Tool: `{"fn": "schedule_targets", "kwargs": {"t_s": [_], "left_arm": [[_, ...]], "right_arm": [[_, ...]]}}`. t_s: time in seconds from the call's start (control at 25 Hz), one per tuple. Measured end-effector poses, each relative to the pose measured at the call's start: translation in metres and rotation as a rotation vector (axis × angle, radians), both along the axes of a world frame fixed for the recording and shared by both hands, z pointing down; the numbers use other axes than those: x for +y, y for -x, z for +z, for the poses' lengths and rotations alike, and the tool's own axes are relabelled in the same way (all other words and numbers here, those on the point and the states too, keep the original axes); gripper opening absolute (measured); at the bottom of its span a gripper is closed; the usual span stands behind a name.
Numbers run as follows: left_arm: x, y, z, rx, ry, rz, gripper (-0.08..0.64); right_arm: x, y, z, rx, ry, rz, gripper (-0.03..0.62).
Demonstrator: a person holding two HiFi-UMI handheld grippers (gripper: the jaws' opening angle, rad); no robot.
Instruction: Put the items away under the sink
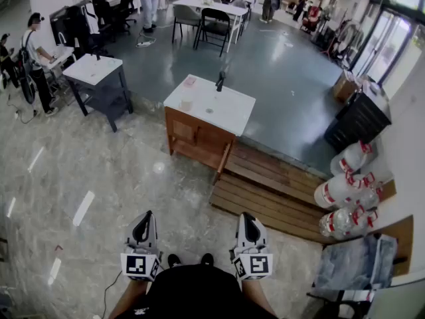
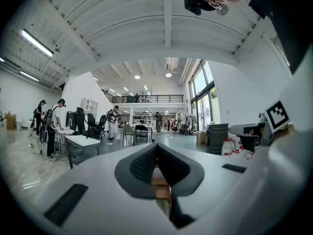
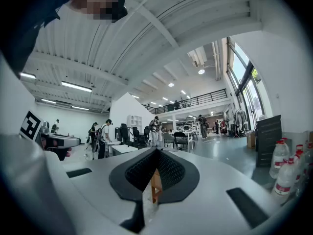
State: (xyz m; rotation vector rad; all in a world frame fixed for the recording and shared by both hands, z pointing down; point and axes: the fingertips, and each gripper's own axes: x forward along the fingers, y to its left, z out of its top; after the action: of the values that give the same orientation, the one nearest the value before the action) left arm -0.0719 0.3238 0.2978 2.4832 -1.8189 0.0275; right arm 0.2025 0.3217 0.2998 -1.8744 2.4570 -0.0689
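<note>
Left tongs together, empty. Right tongs together, ribbed black pads touching. White square counter well apart, black faucet at far edge.

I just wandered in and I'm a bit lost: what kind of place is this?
Probably a big open workshop or lab hall, not a home: a freestanding wooden sink cabinet stands mid-floor, with scattered tables and chairs and a railed mezzanine under a high ceiling.
</note>
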Motion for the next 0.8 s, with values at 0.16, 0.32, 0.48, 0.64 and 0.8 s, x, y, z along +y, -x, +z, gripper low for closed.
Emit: {"fn": "schedule_targets", "kwargs": {"t_s": [0.16,0.32,0.48,0.64,0.8], "left_arm": [[-0.001,-0.002,-0.002,-0.004,-0.002,0.002,0.008],[-0.002,0.000,0.003,-0.005,0.007,0.002,0.008],[-0.002,0.003,0.008,-0.010,0.022,-0.003,0.008],[-0.001,0.006,0.008,-0.011,0.025,-0.009,0.008],[-0.001,0.005,0.012,-0.016,0.030,-0.012,0.008]], "right_arm": [[-0.001,0.000,-0.003,0.003,-0.004,0.001,0.009],[-0.001,0.001,0.002,-0.003,0.004,-0.001,0.009],[-0.002,0.005,0.002,-0.013,0.006,-0.018,0.009],[-0.002,0.007,0.000,-0.024,0.007,-0.026,0.011],[-0.001,0.006,0.000,-0.010,-0.005,-0.021,0.014]]}}
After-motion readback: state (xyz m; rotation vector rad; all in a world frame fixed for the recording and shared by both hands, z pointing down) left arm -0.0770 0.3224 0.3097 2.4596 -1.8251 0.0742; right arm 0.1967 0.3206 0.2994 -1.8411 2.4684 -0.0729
